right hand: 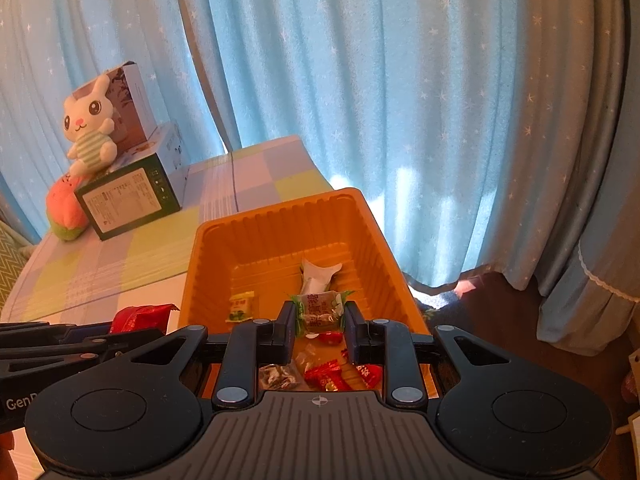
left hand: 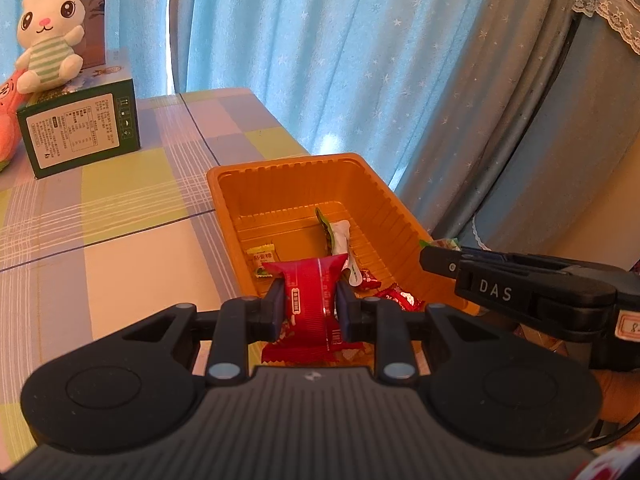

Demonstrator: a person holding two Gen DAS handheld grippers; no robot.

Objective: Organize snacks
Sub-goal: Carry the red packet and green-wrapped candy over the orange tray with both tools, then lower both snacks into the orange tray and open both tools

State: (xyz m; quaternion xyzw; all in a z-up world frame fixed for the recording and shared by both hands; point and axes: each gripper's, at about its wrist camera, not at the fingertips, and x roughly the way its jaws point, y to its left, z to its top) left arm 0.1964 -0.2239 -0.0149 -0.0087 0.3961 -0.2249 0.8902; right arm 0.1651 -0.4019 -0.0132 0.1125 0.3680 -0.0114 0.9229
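Note:
An orange plastic tray (left hand: 288, 168) (right hand: 276, 216) stands at the table's right edge with several wrapped snacks on its floor: a white packet (right hand: 318, 276), a small yellow-green candy (right hand: 242, 307), red candies (right hand: 326, 374). My left gripper (left hand: 310, 308) is shut on a red snack packet (left hand: 310, 300), held over the tray's near end. My right gripper (right hand: 319, 322) is shut on a green-and-grey wrapped candy (right hand: 320, 312) above the tray. In the left wrist view the right gripper (left hand: 436, 258) reaches in from the right with the green candy (left hand: 442, 243) at its tip. The right wrist view shows the red packet (right hand: 140, 317) at the left.
A green box (left hand: 80, 132) (right hand: 128, 200) with a plush rabbit (left hand: 50, 56) (right hand: 90, 128) on top stands at the table's far left, beside a pink plush (right hand: 64, 208). Blue starred curtains (left hand: 320, 40) hang behind. The checked tablecloth (left hand: 120, 240) drops off at the right, to a dark floor (right hand: 480, 312).

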